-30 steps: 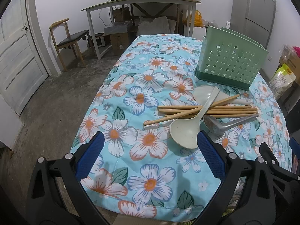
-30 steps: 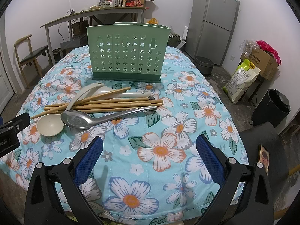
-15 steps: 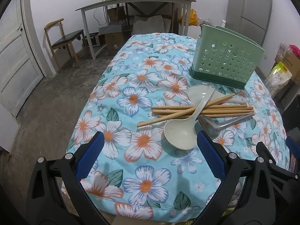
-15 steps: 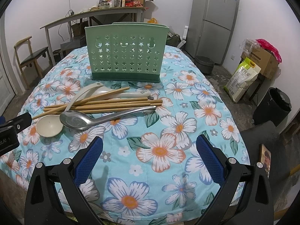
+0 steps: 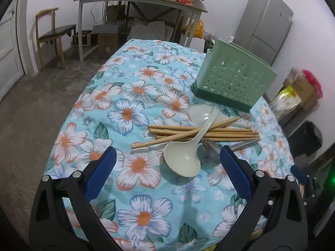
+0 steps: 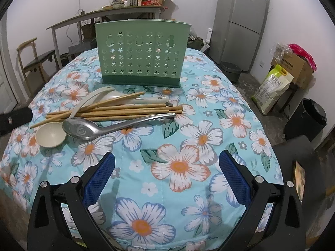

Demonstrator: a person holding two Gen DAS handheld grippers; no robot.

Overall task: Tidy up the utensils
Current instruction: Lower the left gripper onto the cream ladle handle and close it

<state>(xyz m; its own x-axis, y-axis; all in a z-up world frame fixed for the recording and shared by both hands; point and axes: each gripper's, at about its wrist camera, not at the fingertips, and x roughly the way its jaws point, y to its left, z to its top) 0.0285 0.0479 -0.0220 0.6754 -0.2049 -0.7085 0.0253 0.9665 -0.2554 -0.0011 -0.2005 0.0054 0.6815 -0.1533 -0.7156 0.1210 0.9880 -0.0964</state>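
Observation:
A green perforated utensil holder (image 6: 139, 54) stands upright on the floral tablecloth; it also shows in the left wrist view (image 5: 234, 79). In front of it lie several wooden chopsticks (image 6: 125, 110), a cream ladle (image 5: 184, 156) (image 6: 50, 136), a steel spoon (image 6: 108, 126) (image 5: 211, 148) and a white spoon (image 6: 125, 98), piled together. My left gripper (image 5: 166, 161) is open and empty, its right finger near the ladle bowl and steel spoon. My right gripper (image 6: 166, 163) is open and empty over bare cloth, short of the pile.
The table (image 6: 240, 125) drops off at its right and near edges. Around it stand a fridge (image 6: 240, 21), a black bin (image 6: 305, 119), boxes and bags (image 6: 289, 69), a cluttered desk (image 5: 136, 2) and a wooden chair (image 5: 52, 31).
The left gripper has moved forward and right toward the pile, so the ladle and chopsticks sit closer between its fingers. The right gripper has crept slightly forward. Both stay open.

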